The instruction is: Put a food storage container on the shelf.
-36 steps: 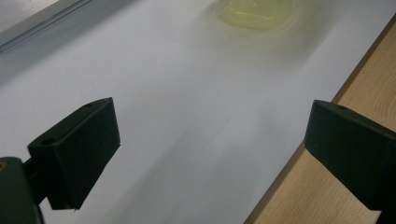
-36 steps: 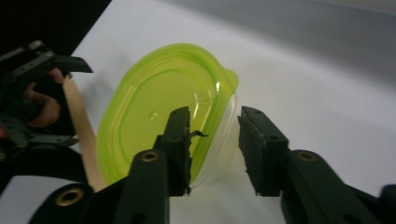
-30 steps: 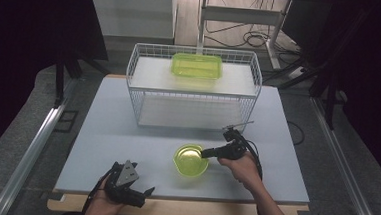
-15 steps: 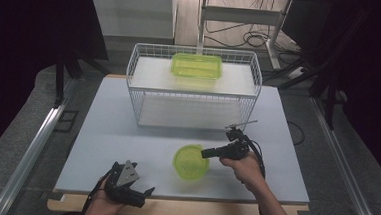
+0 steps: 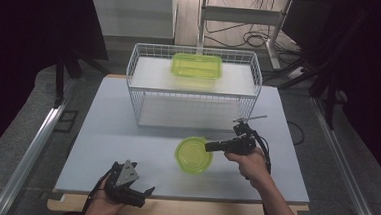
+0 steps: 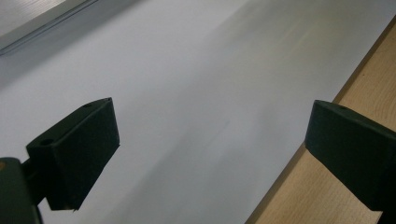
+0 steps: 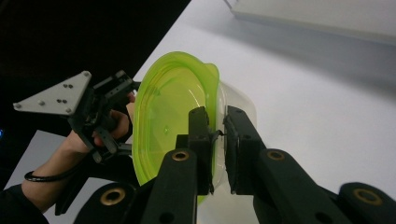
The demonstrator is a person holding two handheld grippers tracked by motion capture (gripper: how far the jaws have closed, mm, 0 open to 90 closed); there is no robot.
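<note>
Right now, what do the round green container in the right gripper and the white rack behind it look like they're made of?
Round green container: looks like glossy translucent plastic; light passes through the lime lid and clear bowl. White rack: apparently coated metal wire, a thin open grid.

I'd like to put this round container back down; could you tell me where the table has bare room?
Bare table lies left of the round container, between the wire rack and the left gripper. Crowded: around the right gripper.
</note>
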